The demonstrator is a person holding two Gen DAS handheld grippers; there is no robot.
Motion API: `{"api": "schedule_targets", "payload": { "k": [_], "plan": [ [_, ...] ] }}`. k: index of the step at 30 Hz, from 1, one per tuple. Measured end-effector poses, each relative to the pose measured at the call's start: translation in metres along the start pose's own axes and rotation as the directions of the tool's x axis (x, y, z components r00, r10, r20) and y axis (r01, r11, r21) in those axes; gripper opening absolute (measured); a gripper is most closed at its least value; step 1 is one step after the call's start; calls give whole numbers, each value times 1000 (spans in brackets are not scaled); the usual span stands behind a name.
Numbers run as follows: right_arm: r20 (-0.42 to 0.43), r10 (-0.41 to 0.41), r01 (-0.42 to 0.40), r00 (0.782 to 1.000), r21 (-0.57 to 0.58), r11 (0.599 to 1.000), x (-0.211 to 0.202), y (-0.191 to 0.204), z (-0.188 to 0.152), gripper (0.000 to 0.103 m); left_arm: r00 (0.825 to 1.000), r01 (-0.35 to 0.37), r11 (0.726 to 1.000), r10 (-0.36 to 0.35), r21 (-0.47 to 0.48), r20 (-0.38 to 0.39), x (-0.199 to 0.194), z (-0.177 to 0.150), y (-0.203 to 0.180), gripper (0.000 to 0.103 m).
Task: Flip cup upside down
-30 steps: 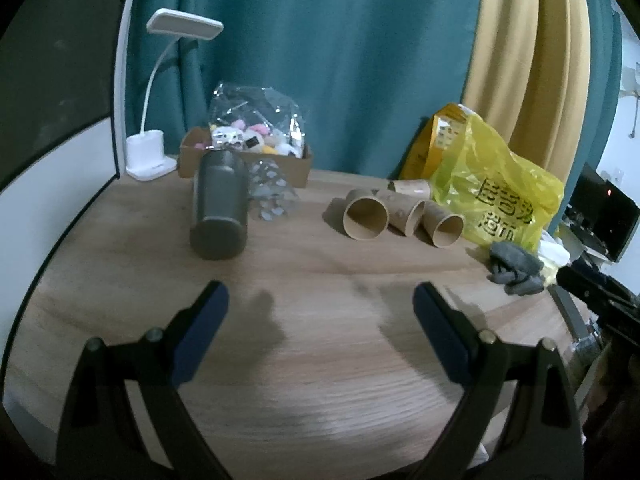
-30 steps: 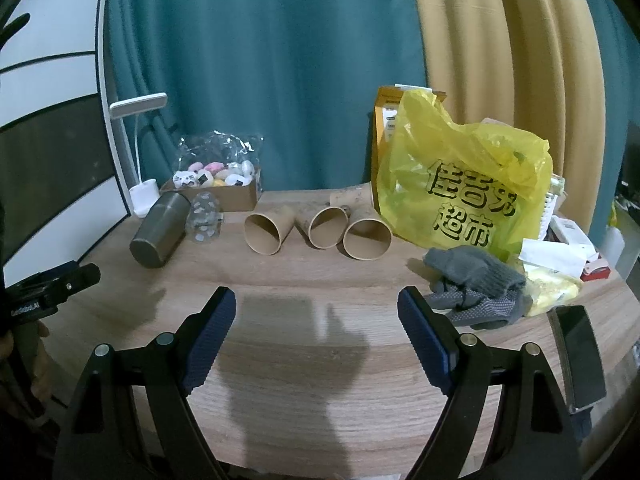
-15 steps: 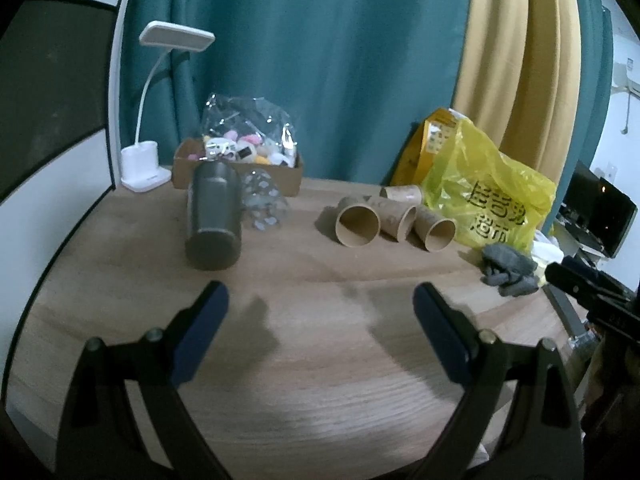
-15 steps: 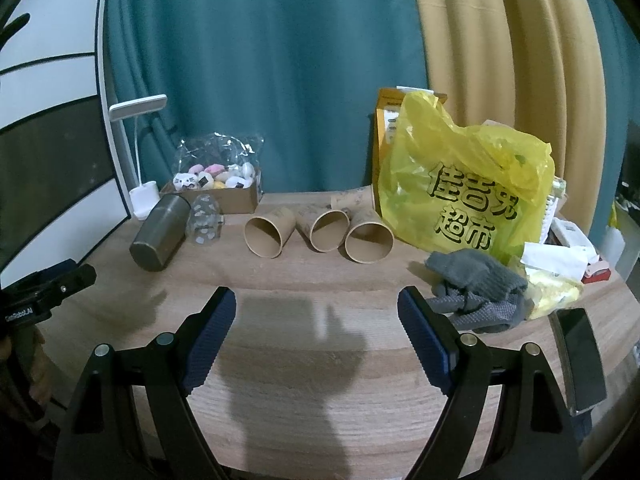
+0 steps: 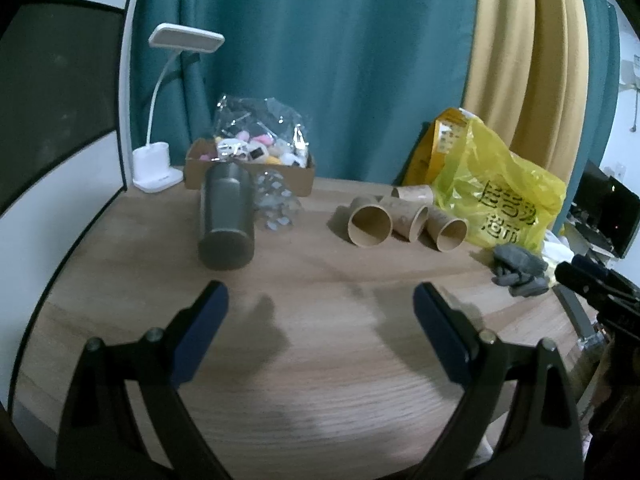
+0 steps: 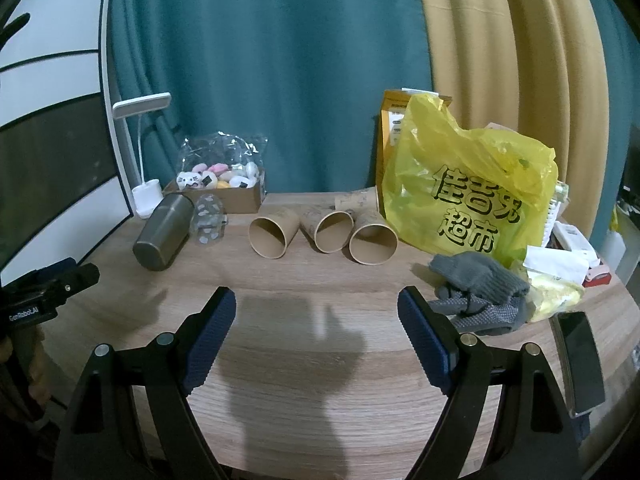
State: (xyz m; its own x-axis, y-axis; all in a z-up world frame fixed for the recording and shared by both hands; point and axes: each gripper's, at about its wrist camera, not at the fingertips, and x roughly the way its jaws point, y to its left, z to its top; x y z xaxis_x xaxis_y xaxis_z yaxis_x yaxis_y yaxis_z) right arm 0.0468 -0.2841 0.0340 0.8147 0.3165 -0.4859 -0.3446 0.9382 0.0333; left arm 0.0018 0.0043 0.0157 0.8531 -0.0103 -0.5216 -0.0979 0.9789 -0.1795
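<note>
Several brown paper cups lie on their sides on the wooden table, mouths toward me: left cup (image 6: 273, 231), middle cup (image 6: 332, 230), right cup (image 6: 374, 237). They also show in the left wrist view (image 5: 370, 224). A grey metal tumbler (image 5: 227, 216) lies on its side to their left; it also shows in the right wrist view (image 6: 163, 237). My left gripper (image 5: 320, 308) is open and empty above the table, short of the tumbler and cups. My right gripper (image 6: 316, 312) is open and empty, in front of the paper cups.
A yellow plastic bag (image 6: 472, 188) stands at the back right, grey gloves (image 6: 476, 292) in front of it. A cardboard box of small toys (image 6: 218, 188) and a white desk lamp (image 6: 140, 152) stand at the back left. A phone (image 6: 580, 360) lies at the right edge.
The left wrist view has pulled back and risen slightly, then edged closer again; the cups and tumbler have not moved. The right gripper has barely shifted. Both stay open.
</note>
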Motion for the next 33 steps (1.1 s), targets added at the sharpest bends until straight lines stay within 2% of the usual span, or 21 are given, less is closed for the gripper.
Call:
{"api": "schedule_targets", "payload": {
  "k": [33],
  "plan": [
    [-3, 1, -1, 1000, 1, 1000, 1, 0, 0, 86, 1000, 13, 1000, -13, 3, 15, -3, 3, -2, 95]
  ]
}}
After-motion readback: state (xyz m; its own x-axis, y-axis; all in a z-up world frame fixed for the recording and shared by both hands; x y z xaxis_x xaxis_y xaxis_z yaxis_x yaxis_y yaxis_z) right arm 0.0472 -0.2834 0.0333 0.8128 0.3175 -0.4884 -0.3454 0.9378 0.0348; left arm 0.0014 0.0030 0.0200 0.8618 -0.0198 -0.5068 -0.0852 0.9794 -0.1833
